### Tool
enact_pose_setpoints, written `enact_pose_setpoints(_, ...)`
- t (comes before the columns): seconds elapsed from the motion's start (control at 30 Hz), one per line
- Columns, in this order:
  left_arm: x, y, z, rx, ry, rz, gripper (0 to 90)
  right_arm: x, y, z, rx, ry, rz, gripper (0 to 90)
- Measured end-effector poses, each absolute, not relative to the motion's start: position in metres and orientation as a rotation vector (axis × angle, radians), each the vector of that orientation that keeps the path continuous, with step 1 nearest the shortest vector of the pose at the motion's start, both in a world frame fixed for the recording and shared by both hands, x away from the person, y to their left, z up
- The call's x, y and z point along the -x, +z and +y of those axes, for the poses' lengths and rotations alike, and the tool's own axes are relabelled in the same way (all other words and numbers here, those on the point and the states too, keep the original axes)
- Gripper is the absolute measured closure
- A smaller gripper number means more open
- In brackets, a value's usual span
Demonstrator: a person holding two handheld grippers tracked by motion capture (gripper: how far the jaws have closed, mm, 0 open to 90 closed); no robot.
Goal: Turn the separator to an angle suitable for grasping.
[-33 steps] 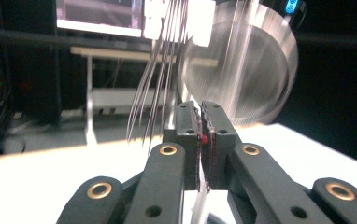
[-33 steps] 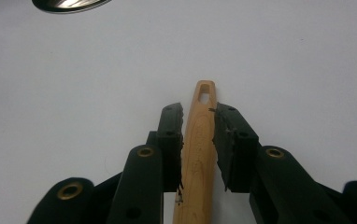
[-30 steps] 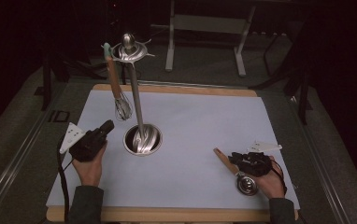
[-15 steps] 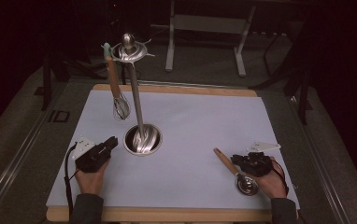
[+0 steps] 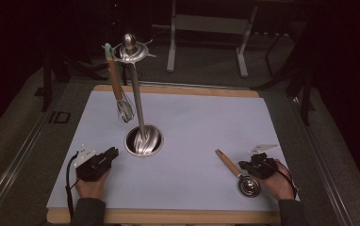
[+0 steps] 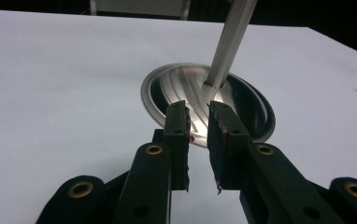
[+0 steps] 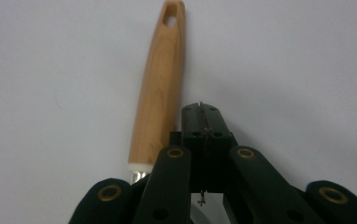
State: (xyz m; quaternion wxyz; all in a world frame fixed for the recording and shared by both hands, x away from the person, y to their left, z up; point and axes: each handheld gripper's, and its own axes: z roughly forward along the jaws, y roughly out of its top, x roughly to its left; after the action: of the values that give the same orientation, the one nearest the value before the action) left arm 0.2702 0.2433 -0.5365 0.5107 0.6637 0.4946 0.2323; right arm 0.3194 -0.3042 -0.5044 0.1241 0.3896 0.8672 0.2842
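A steel utensil stand (image 5: pixel 135 94) rises from a round dished base (image 5: pixel 143 141) at the mat's centre left. A whisk (image 5: pixel 121 101) with a wooden handle hangs from the stand's top ring. My left gripper (image 5: pixel 112 152) lies low on the mat just left of the base. In the left gripper view, the left gripper (image 6: pixel 197 109) has its jaws a narrow gap apart with nothing between them, aimed at the base (image 6: pixel 167 88) and pole (image 6: pixel 228 42). A wooden-handled metal scoop (image 5: pixel 237 173) lies at the front right. My right gripper (image 5: pixel 243 165) (image 7: pixel 200 108) is shut and empty, right beside the scoop's handle (image 7: pixel 160 88).
A pale mat (image 5: pixel 197 122) covers a wooden board (image 5: pixel 168 216) whose edge shows at the front and back. Dark floor and metal frame legs (image 5: pixel 206 28) lie beyond the table. The mat's middle and back right carry nothing.
My left gripper has come down from a raised, tilted pose and now lies low on the mat, pointing at the stand's base. The right gripper and the scoop have stayed put.
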Motion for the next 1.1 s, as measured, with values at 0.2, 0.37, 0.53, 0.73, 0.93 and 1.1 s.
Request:
enact_pose_setpoints(0.2,-0.270,-0.539,0.240,-1.622,0.572,1.180,78.5,-0.320,-0.505,-0.305,-1.194,0.812,2.522,89.5)
enact_pose_setpoints(0.37,-0.269,-0.539,0.239,-1.621,0.579,1.175,78.5,-0.318,-0.497,-0.308,-1.225,0.941,2.527,80.2)
enact_pose_setpoints(0.53,-0.268,-0.539,0.239,-1.623,0.589,1.168,78.2,-0.318,-0.497,-0.308,-1.242,0.972,2.617,74.8)
enact_pose_setpoints(0.73,-0.268,-0.539,0.239,-1.623,0.586,1.167,78.0,-0.320,-0.502,-0.308,-1.284,0.975,2.653,72.6)
enact_pose_setpoints(0.93,-0.268,-0.539,0.239,-1.623,0.588,1.164,77.1,-0.322,-0.501,-0.308,-1.320,0.972,2.687,71.9)
enact_pose_setpoints(1.1,-0.268,-0.539,0.239,-1.626,0.590,1.163,77.0,-0.324,-0.503,-0.303,-1.343,0.918,2.742,69.7)
